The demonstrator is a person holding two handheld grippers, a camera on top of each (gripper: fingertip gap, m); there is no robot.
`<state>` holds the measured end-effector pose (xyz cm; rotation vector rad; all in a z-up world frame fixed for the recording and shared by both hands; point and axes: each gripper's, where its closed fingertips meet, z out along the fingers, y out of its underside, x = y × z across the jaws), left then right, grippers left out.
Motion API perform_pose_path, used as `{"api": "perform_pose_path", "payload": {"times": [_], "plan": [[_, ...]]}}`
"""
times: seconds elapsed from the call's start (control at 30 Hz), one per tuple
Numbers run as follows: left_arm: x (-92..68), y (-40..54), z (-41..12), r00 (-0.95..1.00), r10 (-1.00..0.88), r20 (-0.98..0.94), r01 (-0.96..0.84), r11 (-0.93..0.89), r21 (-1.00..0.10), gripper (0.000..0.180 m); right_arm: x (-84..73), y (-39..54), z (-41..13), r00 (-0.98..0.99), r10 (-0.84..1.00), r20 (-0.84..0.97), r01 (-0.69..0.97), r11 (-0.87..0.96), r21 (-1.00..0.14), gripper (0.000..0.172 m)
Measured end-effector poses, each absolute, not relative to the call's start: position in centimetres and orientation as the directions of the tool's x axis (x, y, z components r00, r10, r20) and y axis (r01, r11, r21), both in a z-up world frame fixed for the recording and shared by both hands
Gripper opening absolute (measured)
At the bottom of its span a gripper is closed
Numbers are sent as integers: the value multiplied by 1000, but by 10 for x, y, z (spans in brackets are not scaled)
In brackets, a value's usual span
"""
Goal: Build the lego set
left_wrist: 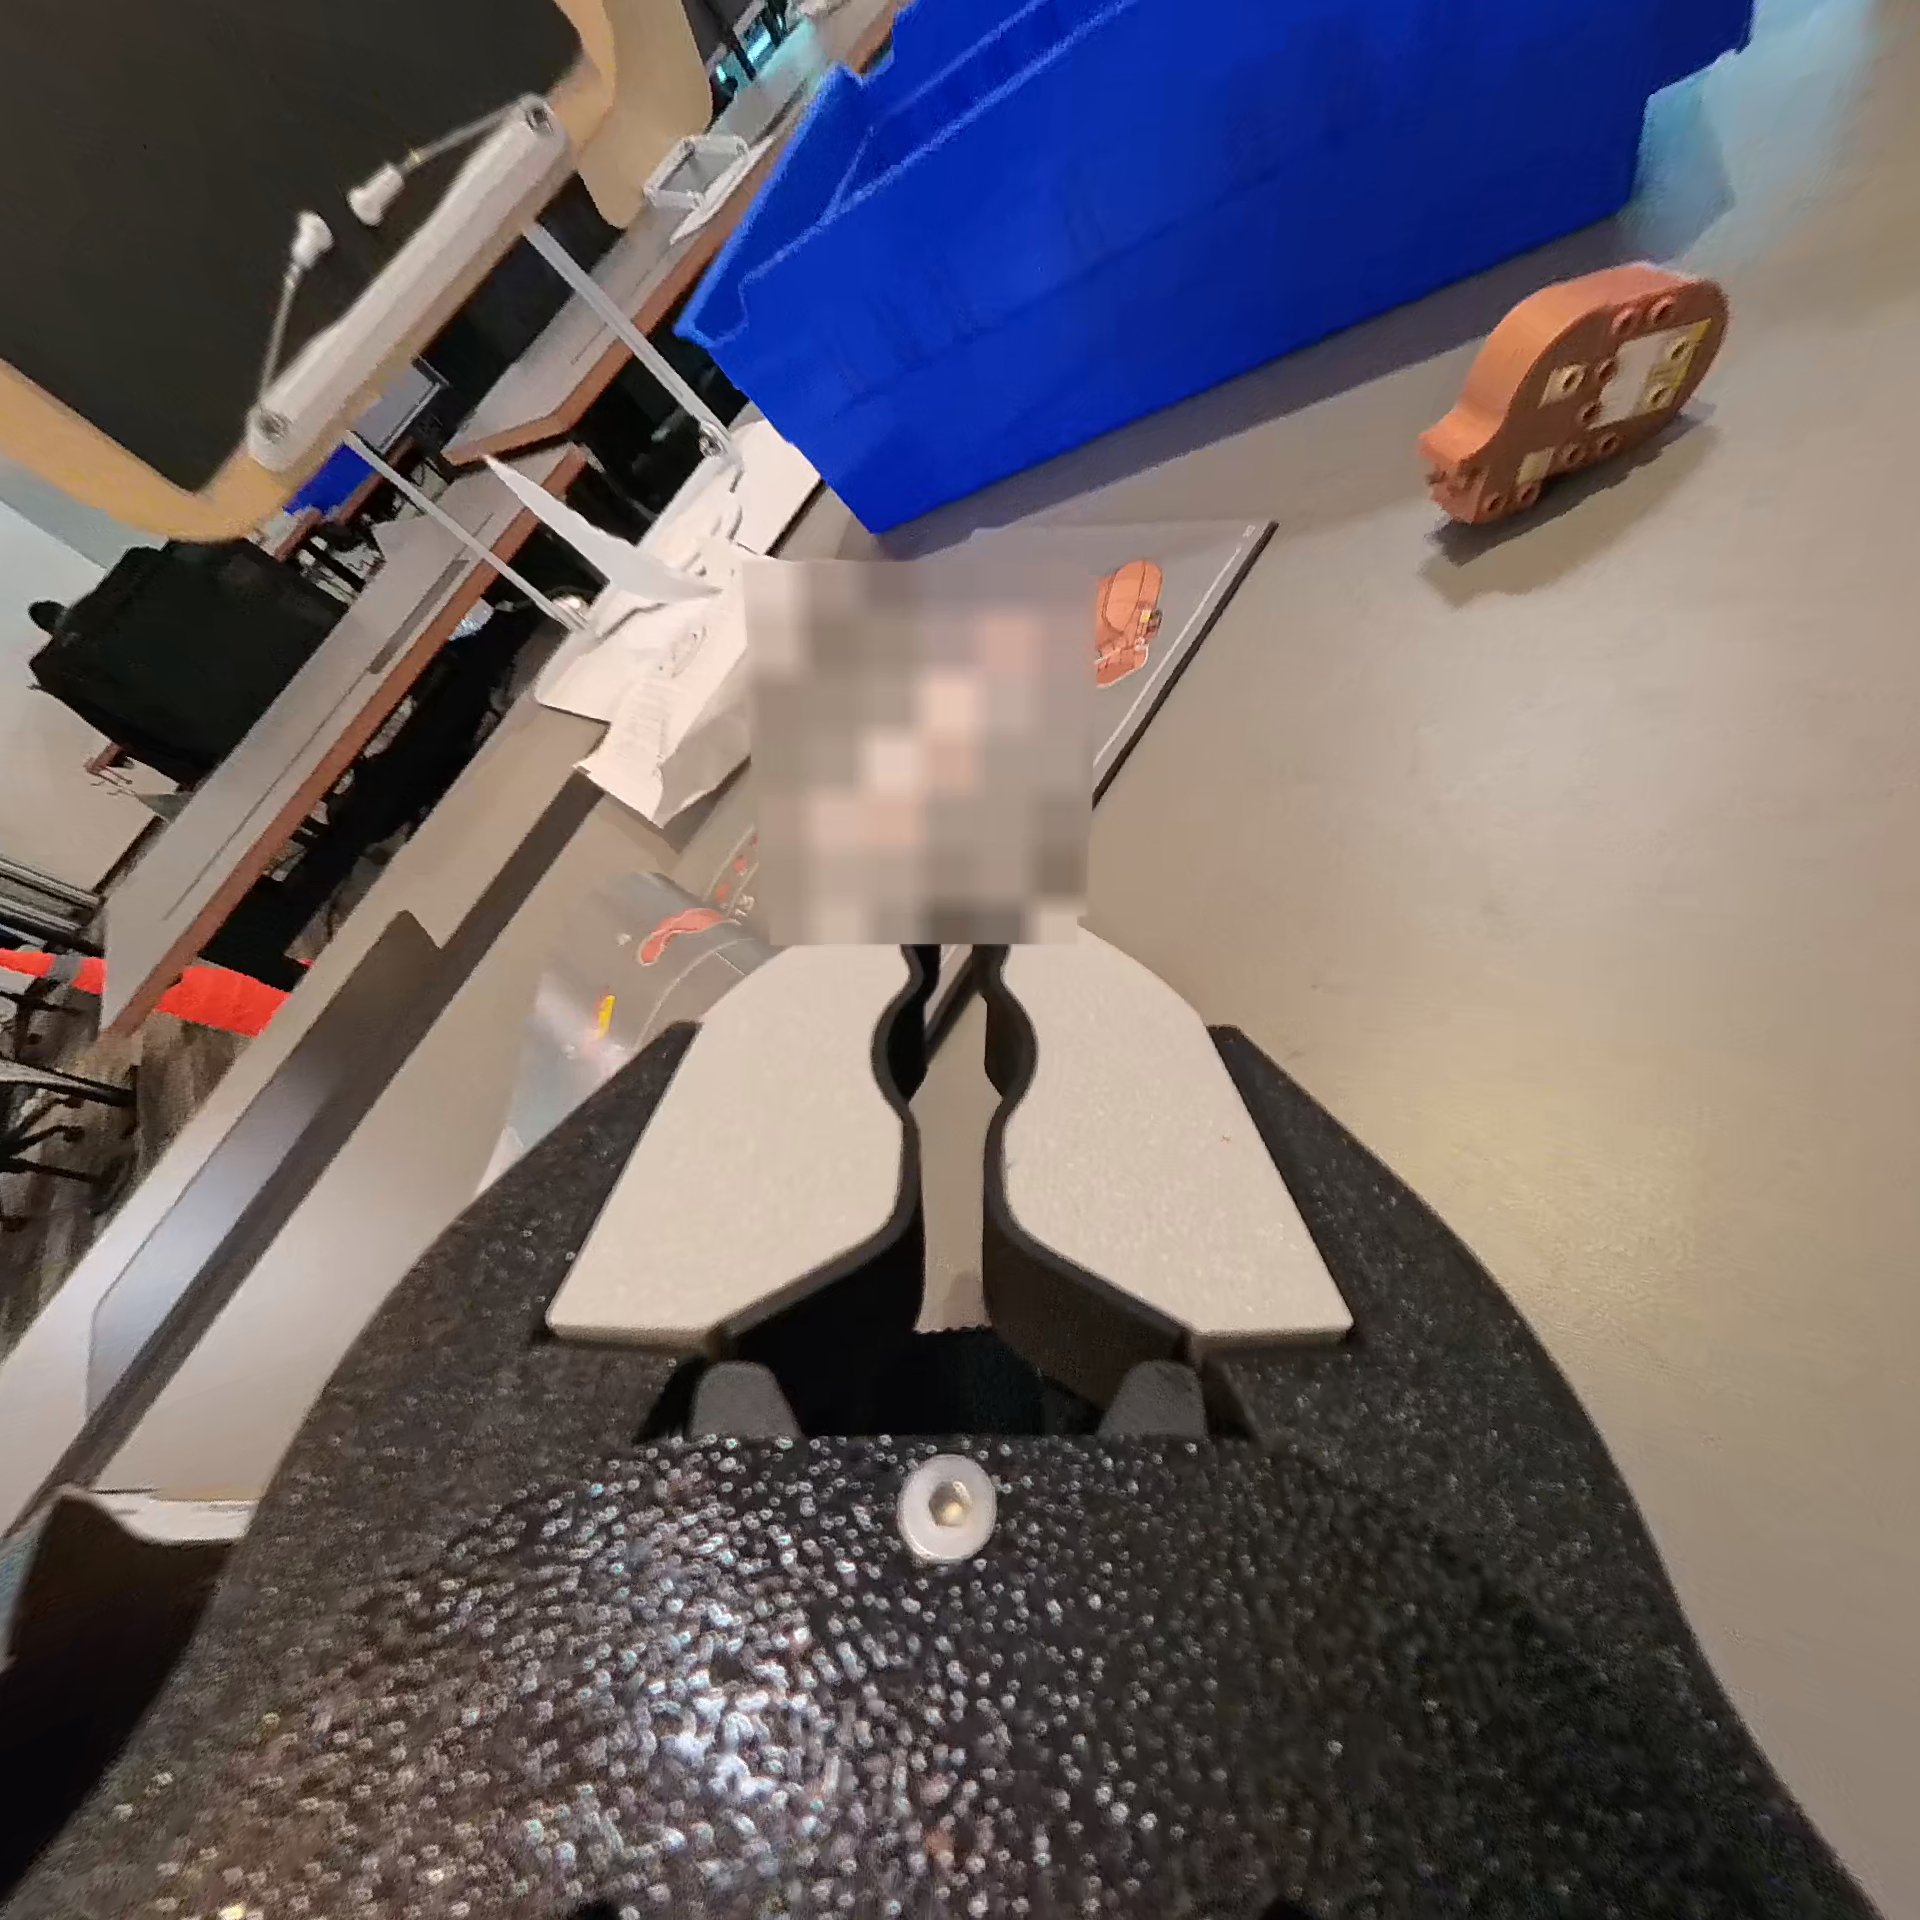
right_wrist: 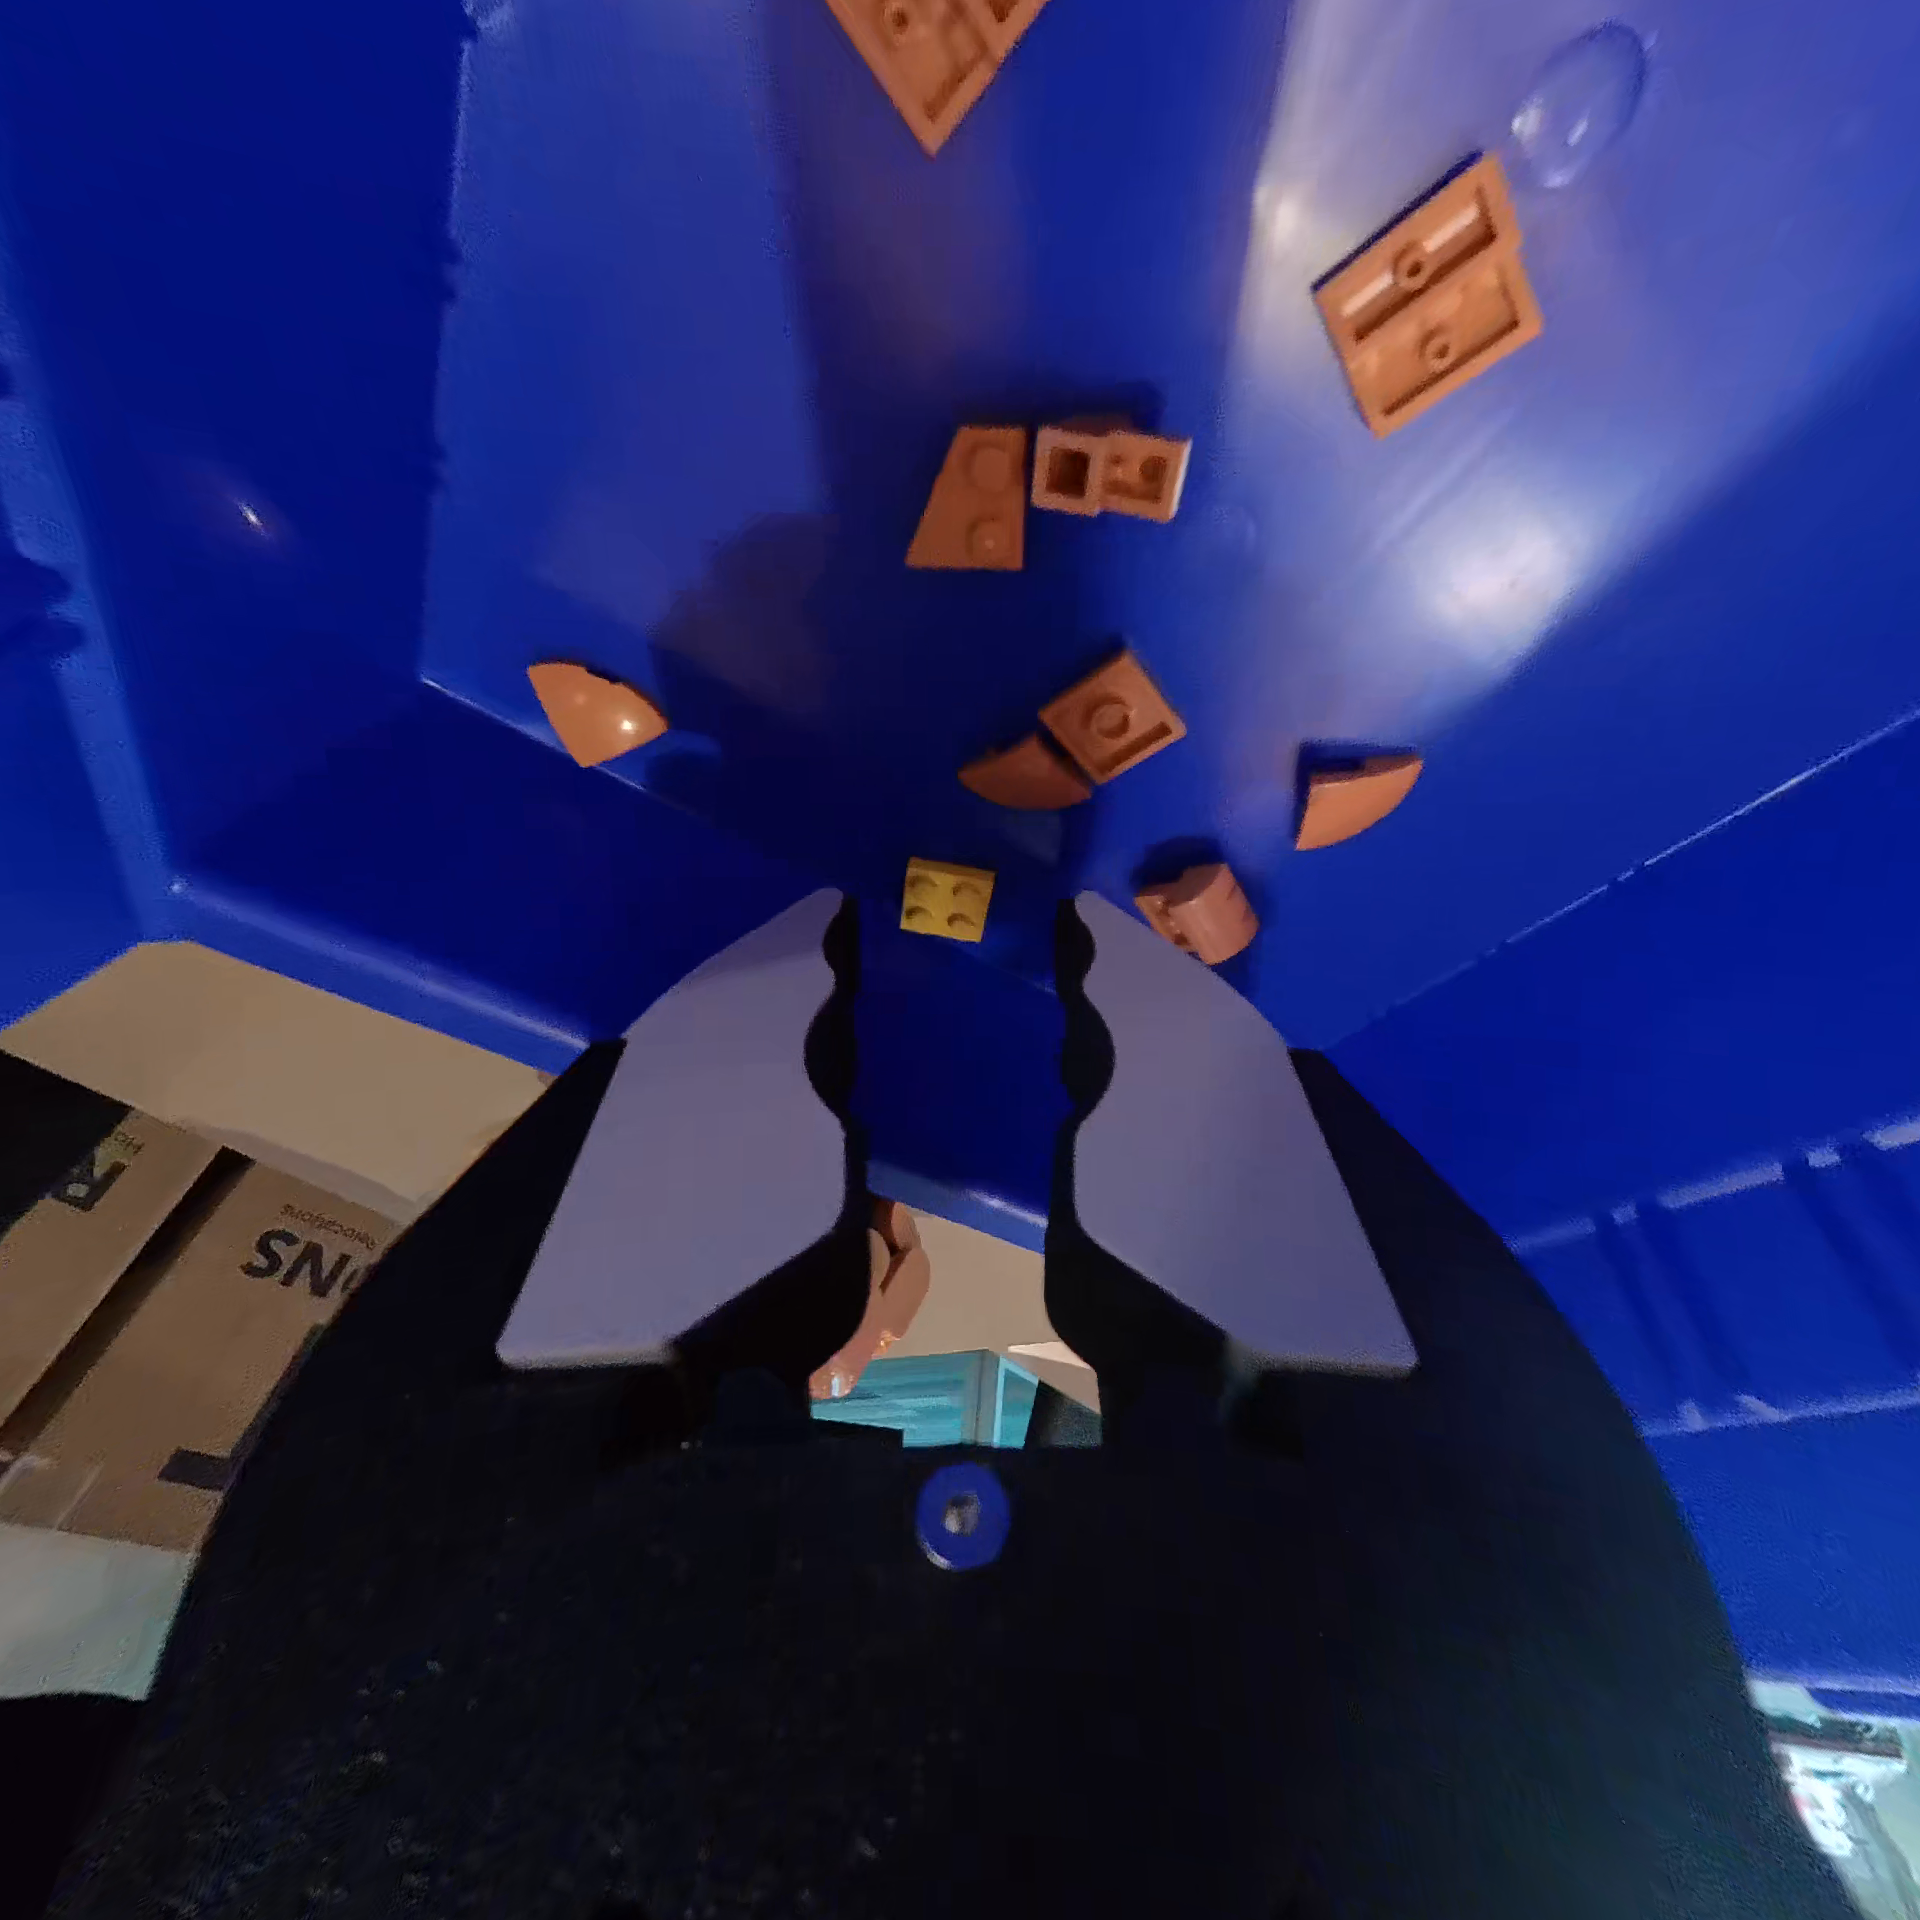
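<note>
Left wrist view: the left gripper (left_wrist: 951, 961) hovers low over the table (left_wrist: 1455, 935), jaws narrow, tips hidden by blur; whether it holds anything, I cannot tell. Blue bin (left_wrist: 1143, 260) and brown brick model (left_wrist: 1579, 390) lie beyond.

Right wrist view: the right gripper (right_wrist: 956, 914) reaches into the bin (right_wrist: 520, 416), jaws wide and bare, aimed at a yellow brick (right_wrist: 945, 900) just ahead, untouched; brown bricks (right_wrist: 1112, 717) lie scattered around.

- A grey counter (left_wrist: 1558, 935) stretched ahead of the tongs and to their right, lit with a warm sheen.
- Off to their left ran further grey desks (left_wrist: 343, 665) with brown edges.
- Far left lay a strip of orange barrier tape (left_wrist: 197, 992).
- Above left hung a dark panel (left_wrist: 208, 187) with a pale wooden border.
- In the right wrist view, brown cardboard boxes (right_wrist: 156, 1299) stood lower left of the tongs.
</note>
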<state>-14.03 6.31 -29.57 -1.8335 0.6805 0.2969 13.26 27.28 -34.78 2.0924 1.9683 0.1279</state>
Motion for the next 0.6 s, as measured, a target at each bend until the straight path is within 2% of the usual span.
{"api": "perform_pose_path", "payload": {"times": [0.1, 0.27, 0.3, 0.4, 0.6], "plan": [[-137, 57, -281, 800, -294, -523, -586, -194, -787, 5, 132, 275, -348, 124, 991, -56, 959, -106, 263, 38], [-138, 46, -262, 818, -280, -502, -555, -157, -817, 5, 132, 275, -348, 155, 985, 77, 946, -170, 277, 28], [-138, 43, -260, 821, -281, -497, -550, -152, -822, 5, 134, 273, -349, 150, 985, 86, 942, -169, 290, 29], [-141, 36, -254, 821, -287, -494, -543, -126, -830, 4, 137, 261, -351, 136, 989, 64, 935, -149, 322, 49], [-145, 24, -248, 809, -293, -509, -555, -94, -827, 4, 150, 262, -343, 109, 991, 74, 881, -131, 455, 41]]}}
